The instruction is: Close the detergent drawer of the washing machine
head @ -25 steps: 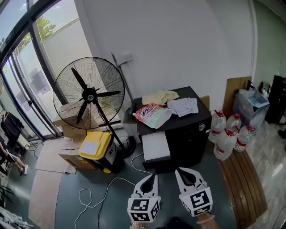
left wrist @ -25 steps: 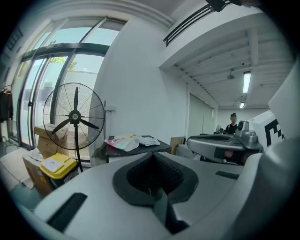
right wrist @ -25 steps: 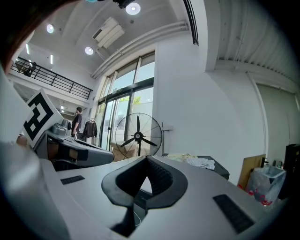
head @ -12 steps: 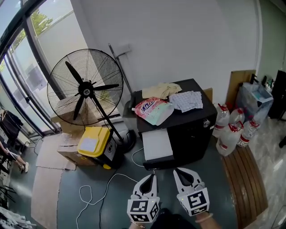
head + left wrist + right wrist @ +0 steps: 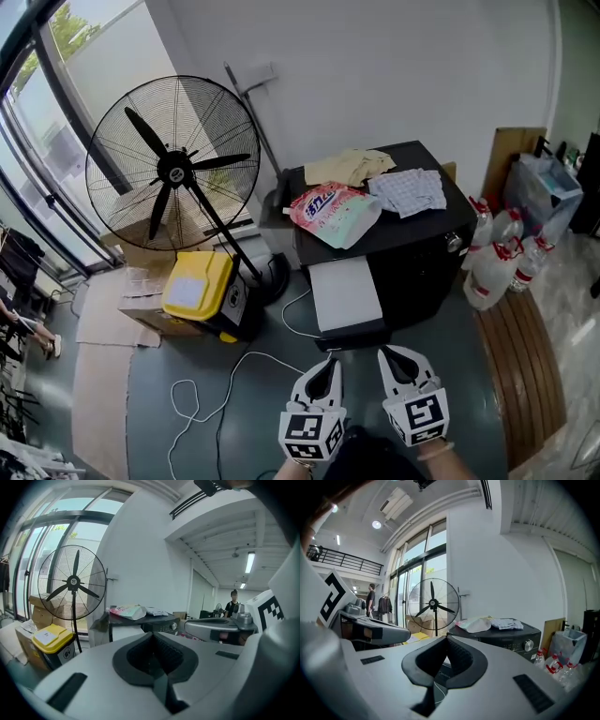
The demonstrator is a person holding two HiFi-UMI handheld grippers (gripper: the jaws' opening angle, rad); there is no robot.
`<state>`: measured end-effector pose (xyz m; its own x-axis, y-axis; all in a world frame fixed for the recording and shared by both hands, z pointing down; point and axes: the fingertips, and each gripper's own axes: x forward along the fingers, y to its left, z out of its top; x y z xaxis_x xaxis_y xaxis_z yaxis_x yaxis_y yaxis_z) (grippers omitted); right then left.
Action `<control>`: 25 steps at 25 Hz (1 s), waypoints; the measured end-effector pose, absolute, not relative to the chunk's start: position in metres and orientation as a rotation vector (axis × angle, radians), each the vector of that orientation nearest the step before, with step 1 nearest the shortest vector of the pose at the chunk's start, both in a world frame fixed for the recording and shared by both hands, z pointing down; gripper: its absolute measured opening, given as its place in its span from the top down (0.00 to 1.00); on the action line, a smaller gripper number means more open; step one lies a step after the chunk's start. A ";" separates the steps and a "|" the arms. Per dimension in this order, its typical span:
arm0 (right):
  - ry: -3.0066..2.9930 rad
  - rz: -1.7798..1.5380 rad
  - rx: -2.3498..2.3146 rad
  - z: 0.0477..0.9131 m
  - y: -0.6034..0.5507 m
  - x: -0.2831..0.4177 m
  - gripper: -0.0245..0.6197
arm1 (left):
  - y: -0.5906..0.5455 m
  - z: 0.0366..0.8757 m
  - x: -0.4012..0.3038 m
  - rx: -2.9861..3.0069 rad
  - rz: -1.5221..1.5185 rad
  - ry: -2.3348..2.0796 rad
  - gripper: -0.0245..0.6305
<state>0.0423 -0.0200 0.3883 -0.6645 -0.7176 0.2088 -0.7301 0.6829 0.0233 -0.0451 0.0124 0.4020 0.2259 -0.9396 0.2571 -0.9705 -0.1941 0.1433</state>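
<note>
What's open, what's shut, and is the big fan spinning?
detergent drawer: pulled out, open.
fan: blades sharp, looks stopped.
left gripper: fingers together, empty.
right gripper: fingers together, empty.
detergent bag: lying on the washing machine.

A large black pedestal fan (image 5: 173, 169) stands by the tall windows (image 5: 56, 112), its base beside a yellow-lidded box (image 5: 199, 286). That box rests against a cardboard carton (image 5: 139, 317), with flattened cardboard (image 5: 94, 370) spread over the floor to the left. A white cable (image 5: 220, 394) loops across the dark floor. A pink and green detergent pouch (image 5: 335, 214) lies next to a yellowish cloth (image 5: 349, 167) and a checked cloth (image 5: 408, 191). Clear water bottles with red caps (image 5: 495, 258) cluster at the end of a slatted wooden bench (image 5: 520, 375). A brown board (image 5: 511, 150) leans on the wall behind a clear plastic bin (image 5: 544, 192).
</note>
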 end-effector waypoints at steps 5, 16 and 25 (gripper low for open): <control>-2.655 0.126 1.199 0.411 -0.030 0.031 0.92 | 0.001 0.425 -0.060 2.242 0.173 -1.757 0.94; -2.585 0.208 1.214 0.469 -0.042 0.023 0.92 | -0.015 0.483 -0.074 2.234 0.205 -1.695 0.94; -2.528 0.238 1.241 0.512 -0.059 0.024 0.92 | -0.033 0.528 -0.080 2.221 0.233 -1.684 0.94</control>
<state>0.0239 -0.0592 0.5123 -0.5749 -0.7398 0.3496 -0.7921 0.6103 -0.0110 -0.0796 -0.0327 0.5278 0.2828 -0.9000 0.3316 -0.9562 -0.2374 0.1711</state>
